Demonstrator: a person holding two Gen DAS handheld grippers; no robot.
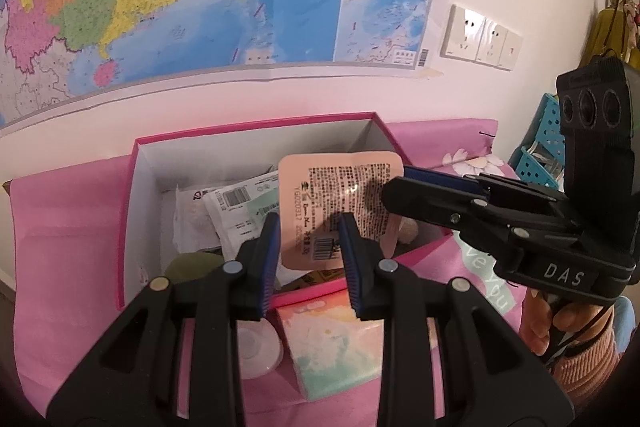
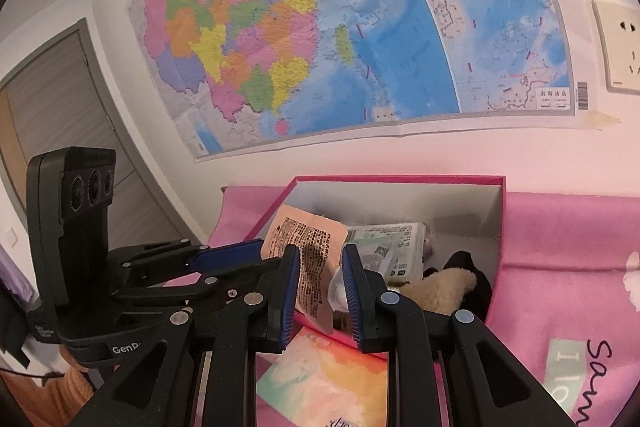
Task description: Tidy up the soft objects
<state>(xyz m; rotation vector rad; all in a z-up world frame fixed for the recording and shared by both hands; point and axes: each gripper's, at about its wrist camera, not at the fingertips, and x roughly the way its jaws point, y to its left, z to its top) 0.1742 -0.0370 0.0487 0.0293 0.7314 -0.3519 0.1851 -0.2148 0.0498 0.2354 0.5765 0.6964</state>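
Observation:
A peach flat packet (image 1: pixel 340 203) with black print stands tilted on edge in the open pink box (image 1: pixel 256 135). In the left wrist view my right gripper (image 1: pixel 394 183) touches the packet's right edge, its fingers close together. My left gripper (image 1: pixel 308 259) is open in front of the packet's lower edge, holding nothing. In the right wrist view the packet (image 2: pixel 308 255) shows between my open right gripper's (image 2: pixel 320 291) fingers, with the left gripper (image 2: pixel 240 255) at its left edge. The box (image 2: pixel 400 179) also holds white packets (image 2: pixel 384 247) and a beige and black plush (image 2: pixel 444 287).
The box sits on a pink cloth (image 1: pixel 60 247) against a wall with a map. A pastel packet (image 1: pixel 332 343) and a white round lid (image 1: pixel 256 347) lie in front of the box. A blue basket (image 1: pixel 544 143) stands at the right.

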